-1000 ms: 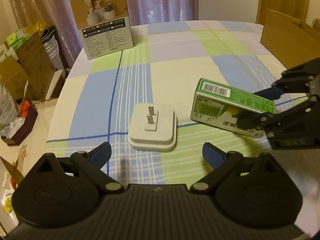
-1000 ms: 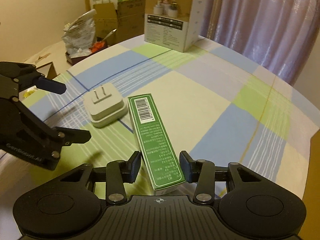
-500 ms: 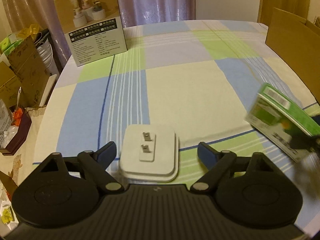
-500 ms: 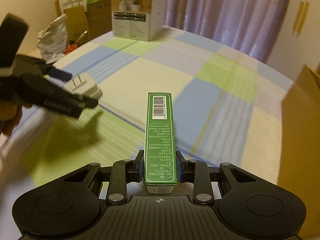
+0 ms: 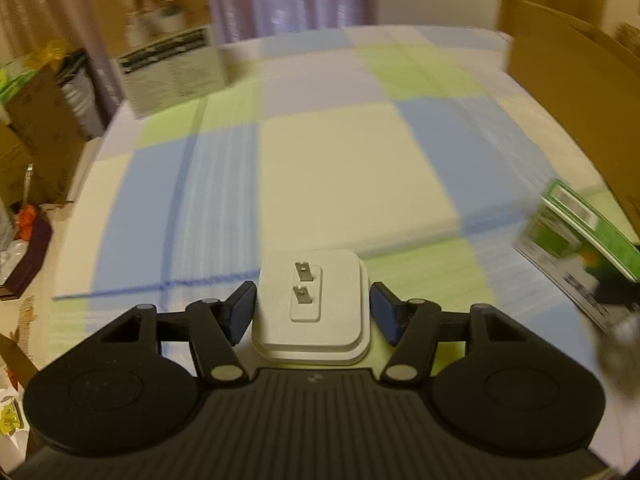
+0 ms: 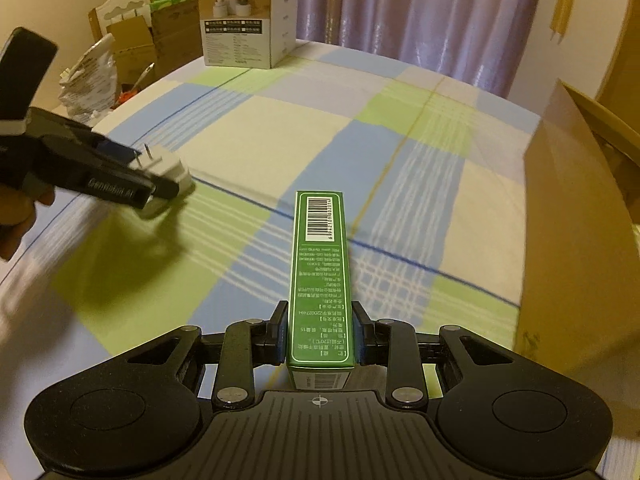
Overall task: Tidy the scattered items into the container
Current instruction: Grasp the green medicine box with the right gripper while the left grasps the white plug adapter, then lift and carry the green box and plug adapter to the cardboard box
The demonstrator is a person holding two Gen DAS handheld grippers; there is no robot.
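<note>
Green box (image 5: pixel 576 240) blurred, cut by right edge; cardboard container (image 6: pixel 576 240) likewise cropped.

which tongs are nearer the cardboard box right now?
Right. The right tongs, holding the green carton, are beside the cardboard box; the left tongs, gripping the white plug adapter, are across the table.

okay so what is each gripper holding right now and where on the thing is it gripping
The right gripper clamps the green box by its long sides at the near end. The left gripper holds the white plug adapter by its two side edges, prongs up.
</note>
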